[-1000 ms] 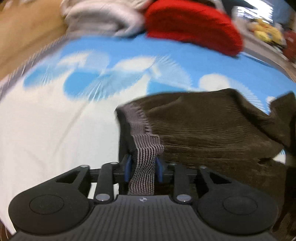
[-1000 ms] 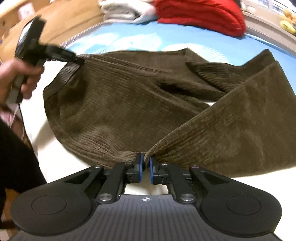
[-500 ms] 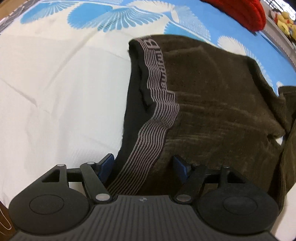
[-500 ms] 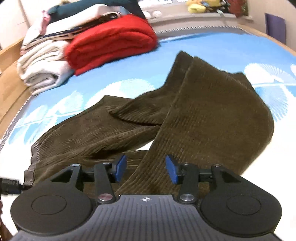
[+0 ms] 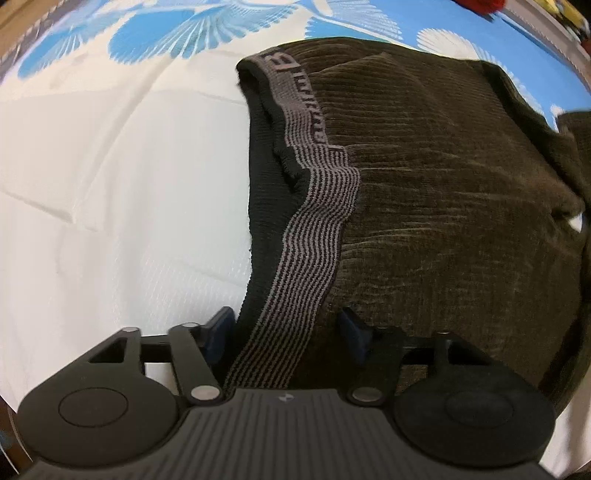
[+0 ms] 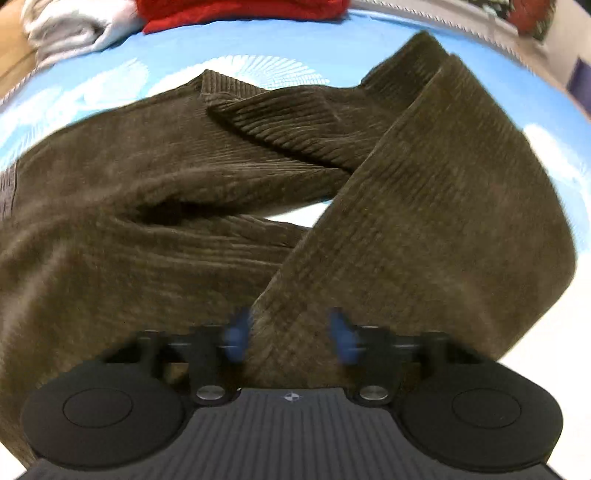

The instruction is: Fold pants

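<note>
Across the white bedsheet printed with blue fan-shaped patterns (image 5: 122, 192) lay the dark olive-brown corduroy pants (image 6: 155, 206), spread out rather than folded, with one wide leg (image 6: 436, 221) running diagonally toward the far right and the other leg (image 6: 295, 114) doubled back on itself beneath it. A sliver of white sheet showed through the gap where the two legs crossed. At the far edge of the bed sat a red folded blanket (image 6: 236, 11) and, touching its left side, a pale grey bundle of cloth (image 6: 70, 26).

The grey-and-black striped elastic waistband (image 5: 314, 236) of the pants ran from the far corner of the garment down toward the left gripper (image 5: 286, 326), passing between its blue-padded fingers (image 5: 221, 325); the jaws stood wide apart, released, gripping nothing. The right gripper (image 6: 291, 332) was likewise spread wide, its blurred blue pads (image 6: 236, 338) on either side of the near end of the diagonal leg.
</note>
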`<state>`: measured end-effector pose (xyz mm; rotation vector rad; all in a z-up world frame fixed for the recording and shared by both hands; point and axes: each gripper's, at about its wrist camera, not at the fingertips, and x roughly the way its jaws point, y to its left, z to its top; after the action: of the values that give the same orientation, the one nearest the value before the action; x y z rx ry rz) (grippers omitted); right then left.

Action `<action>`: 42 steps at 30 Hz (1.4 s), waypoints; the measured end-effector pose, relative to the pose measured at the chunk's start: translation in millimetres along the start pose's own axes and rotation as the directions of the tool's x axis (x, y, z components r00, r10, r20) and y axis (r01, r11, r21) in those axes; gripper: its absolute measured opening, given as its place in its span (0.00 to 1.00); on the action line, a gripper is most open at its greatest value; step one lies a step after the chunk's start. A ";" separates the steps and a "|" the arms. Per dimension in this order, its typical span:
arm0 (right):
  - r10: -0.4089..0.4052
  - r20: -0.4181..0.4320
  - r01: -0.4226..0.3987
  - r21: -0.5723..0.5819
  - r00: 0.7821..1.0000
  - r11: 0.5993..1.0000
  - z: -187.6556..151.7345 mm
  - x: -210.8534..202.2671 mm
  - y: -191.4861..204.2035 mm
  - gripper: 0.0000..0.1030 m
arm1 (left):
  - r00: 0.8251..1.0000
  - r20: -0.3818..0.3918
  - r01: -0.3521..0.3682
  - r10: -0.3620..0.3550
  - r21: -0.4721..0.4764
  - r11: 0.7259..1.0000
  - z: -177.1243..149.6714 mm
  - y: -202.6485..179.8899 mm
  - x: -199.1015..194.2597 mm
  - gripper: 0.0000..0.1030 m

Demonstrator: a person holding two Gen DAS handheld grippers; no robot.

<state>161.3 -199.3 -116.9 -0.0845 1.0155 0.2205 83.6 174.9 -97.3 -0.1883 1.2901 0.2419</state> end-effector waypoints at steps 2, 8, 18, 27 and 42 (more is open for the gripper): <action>0.018 0.023 -0.018 0.013 1.000 1.000 -3.7 -17.7 -15.7 0.12 | 0.999 0.027 -0.023 0.022 0.056 0.998 -2.4 -6.6 -3.2 0.51; 0.125 0.070 -0.123 -0.042 0.990 0.992 -35.4 -79.1 -62.0 0.07 | 0.994 0.089 -0.071 0.059 0.137 0.988 -11.9 -20.7 -13.7 0.39; 0.201 -0.067 -0.210 -0.182 0.977 0.961 -97.0 -112.5 -92.7 0.11 | 0.991 0.096 -0.106 0.093 0.137 0.985 -8.7 -32.0 -30.7 0.47; 0.075 0.280 -0.112 0.117 0.957 0.987 -51.0 -125.3 -119.8 0.58 | 0.994 0.101 -0.042 0.033 0.085 0.995 -2.2 -26.5 -27.0 0.62; -0.196 0.056 0.204 -0.200 0.979 0.958 -23.7 -0.5 -47.0 0.56 | 1.000 0.013 0.004 -0.007 0.171 0.985 4.7 -24.1 3.0 0.71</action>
<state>151.8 -249.2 -130.4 -0.3684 0.9393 0.1403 95.5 153.3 -98.8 -0.0440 1.2894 0.1268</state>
